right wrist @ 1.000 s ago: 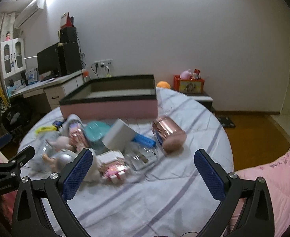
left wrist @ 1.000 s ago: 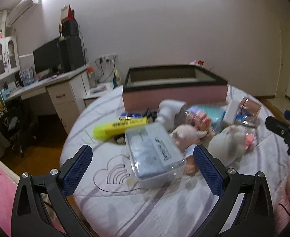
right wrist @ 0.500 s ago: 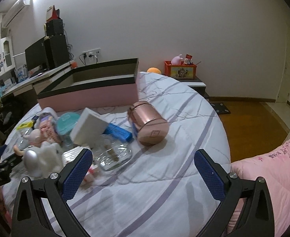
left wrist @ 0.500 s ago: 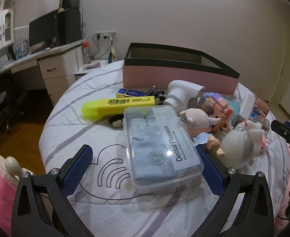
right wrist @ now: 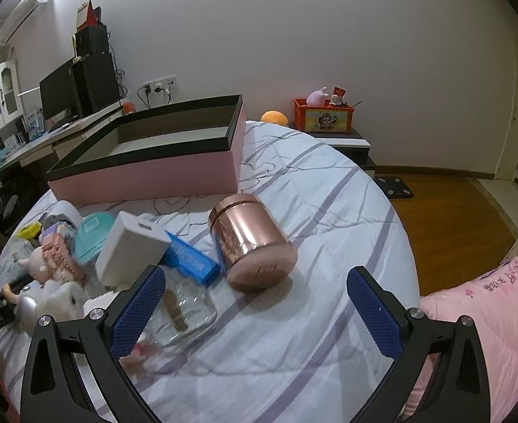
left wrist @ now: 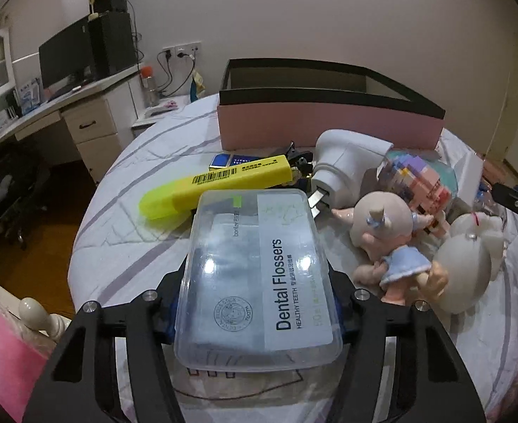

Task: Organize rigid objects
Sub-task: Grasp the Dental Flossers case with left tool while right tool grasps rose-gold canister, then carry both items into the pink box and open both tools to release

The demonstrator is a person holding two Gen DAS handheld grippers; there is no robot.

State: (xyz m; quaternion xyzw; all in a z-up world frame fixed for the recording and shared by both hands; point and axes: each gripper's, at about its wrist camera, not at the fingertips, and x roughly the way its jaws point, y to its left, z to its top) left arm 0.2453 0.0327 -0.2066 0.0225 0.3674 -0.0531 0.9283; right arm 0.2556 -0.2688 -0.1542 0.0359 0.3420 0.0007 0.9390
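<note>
My left gripper (left wrist: 257,312) is shut on a clear plastic dental flosser box (left wrist: 255,275); its fingers press both long sides, which hide the blue pads. Beyond it lie a yellow highlighter-shaped case (left wrist: 220,187), a white plug adapter (left wrist: 347,165) and two dolls (left wrist: 392,243). The pink box with a black rim (left wrist: 325,125) stands open at the back. My right gripper (right wrist: 255,313) is open and empty above the bedsheet, just short of a copper jar (right wrist: 251,246) lying on its side. The pink box also shows in the right wrist view (right wrist: 146,172).
On the round bed also lie a white block (right wrist: 132,246), a blue flat box (right wrist: 192,259), a teal lidded tub (right wrist: 91,232) and a clear glass dish (right wrist: 181,313). A desk with a monitor (left wrist: 65,56) stands left. A pink quilt (right wrist: 488,303) lies right.
My left gripper moved forward onto the flosser box and closed on it. My right gripper moved forward and right toward the copper jar, staying open.
</note>
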